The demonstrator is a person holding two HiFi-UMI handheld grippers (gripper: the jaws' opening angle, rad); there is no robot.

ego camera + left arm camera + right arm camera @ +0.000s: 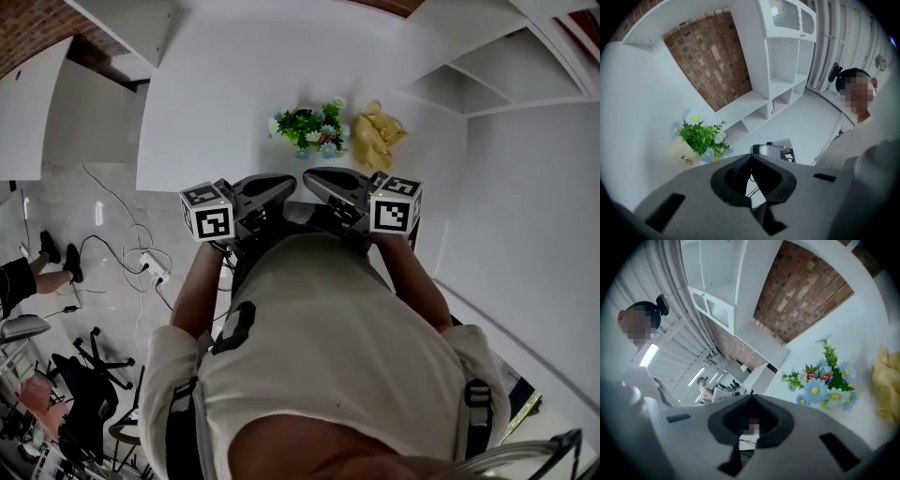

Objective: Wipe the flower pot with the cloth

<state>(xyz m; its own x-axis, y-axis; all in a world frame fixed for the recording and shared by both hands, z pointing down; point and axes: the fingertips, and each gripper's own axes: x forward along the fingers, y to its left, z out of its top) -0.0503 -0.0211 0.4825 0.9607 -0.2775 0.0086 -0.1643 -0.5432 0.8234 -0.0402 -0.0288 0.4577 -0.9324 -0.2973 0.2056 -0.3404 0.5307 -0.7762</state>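
White table [234, 84] fills the far half of the head view, with shelving around it. Flower pot [307, 128] stands toward the table's near edge, about the middle. Yellow cloth [375, 133] lies crumpled just beside it on the right. Left gripper [284, 182] and right gripper [315, 178] are held close to the person's chest, tips almost meeting. Both have jaws pressed together with nothing between them. Cloth lies farther out and slightly right of the right gripper, so that hand is nearer. Pot sits straight ahead of both. Judgement: picking up the cloth comes first, not yet begun.
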